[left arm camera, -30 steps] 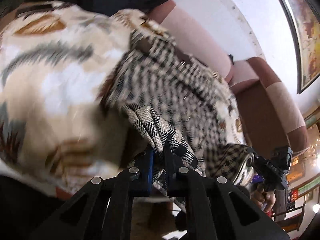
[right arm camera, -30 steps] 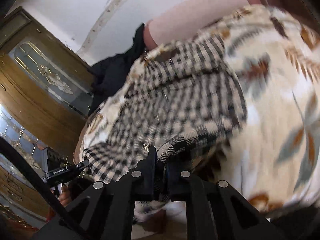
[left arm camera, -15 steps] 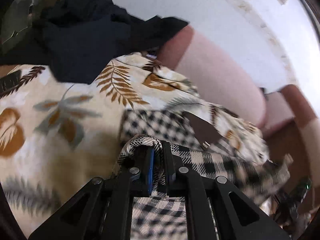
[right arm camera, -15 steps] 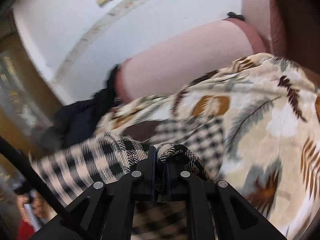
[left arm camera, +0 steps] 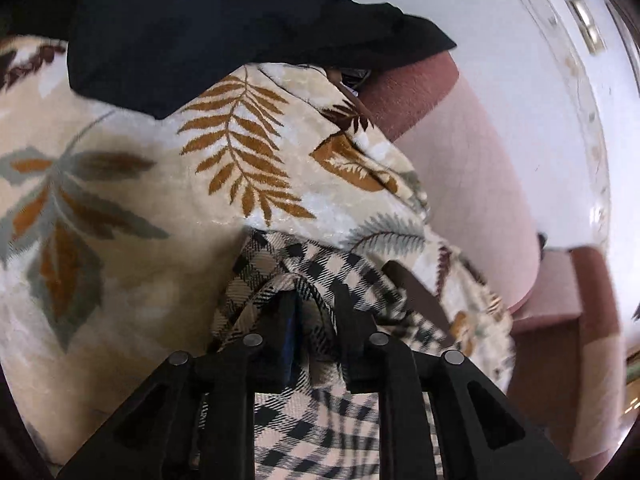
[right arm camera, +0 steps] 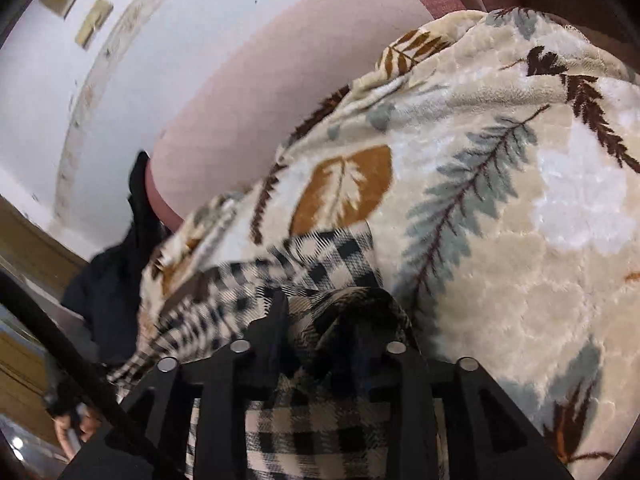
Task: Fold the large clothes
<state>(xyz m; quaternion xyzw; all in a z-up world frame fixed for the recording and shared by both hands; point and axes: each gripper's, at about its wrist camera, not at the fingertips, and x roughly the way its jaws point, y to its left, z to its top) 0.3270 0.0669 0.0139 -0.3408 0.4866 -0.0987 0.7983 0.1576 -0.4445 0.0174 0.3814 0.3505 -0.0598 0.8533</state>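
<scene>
A beige-and-black checked garment [left arm camera: 320,420] lies on a leaf-print blanket [left arm camera: 132,200] over a sofa. In the left wrist view my left gripper [left arm camera: 314,320] has its jaws spread a little, with a fold of the checked cloth still lying between the fingers [left arm camera: 352,312]. In the right wrist view the checked garment [right arm camera: 320,432] bunches between the fingers [right arm camera: 276,320] of my right gripper [right arm camera: 320,316], whose jaws also stand apart. Both grippers are low over the blanket [right arm camera: 500,240], near the sofa back.
A dark garment [left arm camera: 200,28] lies on the blanket at the far left, also in the right wrist view [right arm camera: 116,292]. The pink sofa backrest [left arm camera: 480,184] runs behind [right arm camera: 260,92], under a white wall [right arm camera: 60,100]. A wooden cabinet stands at the left.
Both grippers carried the checked cloth's edge forward toward the sofa back and lowered it onto the blanket. Their jaws, tightly shut on it earlier, have now spread apart.
</scene>
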